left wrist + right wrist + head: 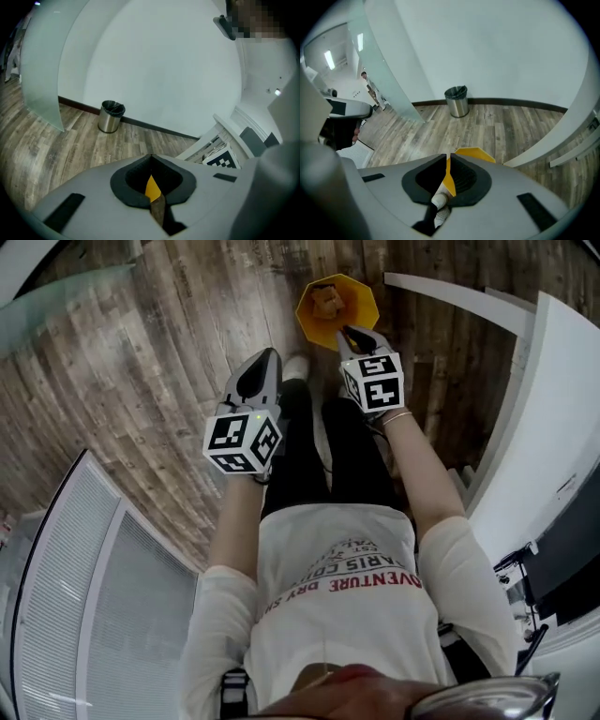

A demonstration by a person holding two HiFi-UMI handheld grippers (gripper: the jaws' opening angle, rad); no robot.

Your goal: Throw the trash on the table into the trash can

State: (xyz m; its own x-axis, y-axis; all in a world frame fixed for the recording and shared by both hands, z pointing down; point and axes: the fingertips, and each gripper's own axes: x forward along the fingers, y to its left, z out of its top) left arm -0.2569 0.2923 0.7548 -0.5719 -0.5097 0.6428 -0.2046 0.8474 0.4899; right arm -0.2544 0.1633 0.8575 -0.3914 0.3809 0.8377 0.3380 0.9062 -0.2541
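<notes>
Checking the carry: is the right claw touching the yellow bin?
Touching: in the right gripper view the right claw clamps the rim of the yellow bin.

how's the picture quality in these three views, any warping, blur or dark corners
Head view: strong fisheye, the floor planks bow into arcs, otherwise sharp. Left gripper view: black corners, the near left tool soft, the trash can crisp, a mosaic patch top right. Right gripper view: black corners, the baseboard curves, light even.
</notes>
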